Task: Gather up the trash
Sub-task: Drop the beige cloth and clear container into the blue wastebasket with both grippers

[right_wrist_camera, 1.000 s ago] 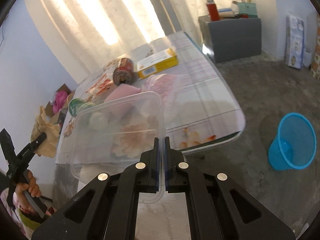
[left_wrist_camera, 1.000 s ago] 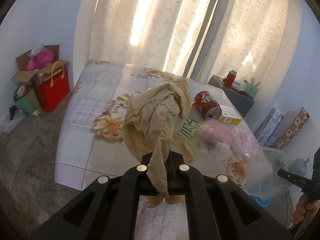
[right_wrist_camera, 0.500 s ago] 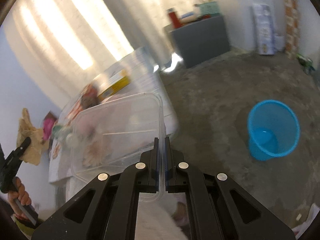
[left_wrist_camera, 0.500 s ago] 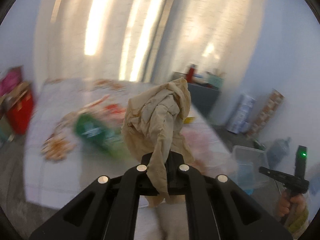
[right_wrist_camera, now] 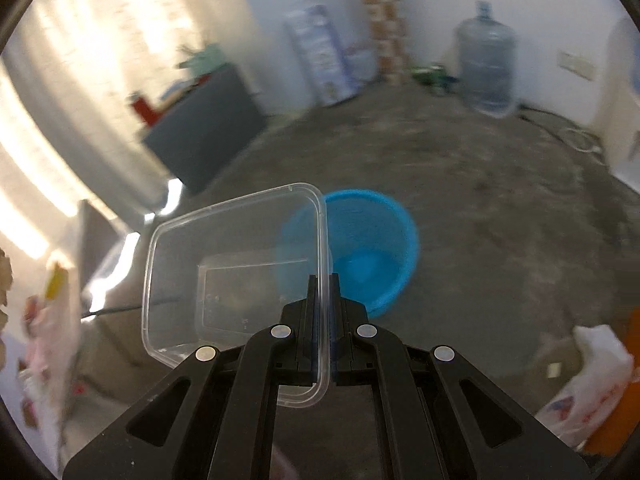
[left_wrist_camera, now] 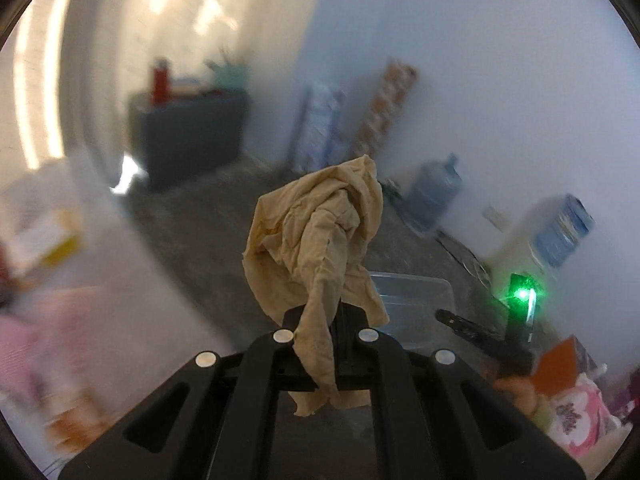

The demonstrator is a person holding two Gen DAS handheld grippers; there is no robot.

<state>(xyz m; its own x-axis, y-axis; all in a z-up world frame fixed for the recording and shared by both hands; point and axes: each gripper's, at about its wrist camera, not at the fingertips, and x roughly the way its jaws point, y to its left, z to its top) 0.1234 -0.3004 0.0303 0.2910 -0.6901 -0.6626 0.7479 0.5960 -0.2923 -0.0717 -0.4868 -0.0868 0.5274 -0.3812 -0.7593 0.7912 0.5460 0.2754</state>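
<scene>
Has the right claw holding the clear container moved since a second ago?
Yes. The right claw, shut on the clear container, has swung away from the bed toward the blue bin, which now sits just behind the container's rim.

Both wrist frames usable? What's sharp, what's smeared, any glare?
Left wrist: room motion-smeared, worst at left edge; crumpled beige paper and left gripper sharp; green LED flares. Right wrist: clear plastic container and right gripper crisp; blue bin, floor blurred; curtains blown out.

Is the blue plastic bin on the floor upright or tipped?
Upright: the blue plastic bin stands on the concrete floor with its mouth facing up.
</scene>
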